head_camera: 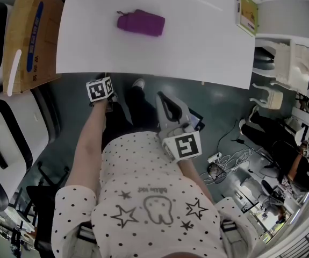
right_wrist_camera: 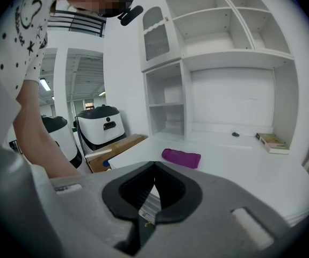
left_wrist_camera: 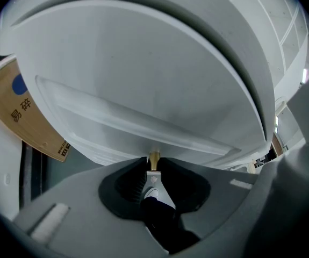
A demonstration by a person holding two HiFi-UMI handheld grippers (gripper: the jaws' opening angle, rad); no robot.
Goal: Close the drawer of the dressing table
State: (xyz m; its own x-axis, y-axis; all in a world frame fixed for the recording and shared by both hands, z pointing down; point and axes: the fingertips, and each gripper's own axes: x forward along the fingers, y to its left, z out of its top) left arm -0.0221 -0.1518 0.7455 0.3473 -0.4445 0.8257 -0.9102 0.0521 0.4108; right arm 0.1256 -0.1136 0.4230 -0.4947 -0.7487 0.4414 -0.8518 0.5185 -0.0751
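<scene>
Left gripper (left_wrist_camera: 153, 164) jaws pinch the brass knob (left_wrist_camera: 153, 157) on the drawer (left_wrist_camera: 143, 106) front, just under the tabletop (head_camera: 154, 52) edge. Right gripper (right_wrist_camera: 153, 176) jaws are pressed together, empty and idle. Push straight in, level, don't twist the knob.

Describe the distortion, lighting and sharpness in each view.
Left gripper view: heavy fisheye bows the drawer front into an arc, the corners are vignetted black, and the knob stays sharp. Right gripper view: the shelves curve, the light is even and the corners are dark. Head view: little distortion and even light, though the white tabletop nearly washes out.
</scene>
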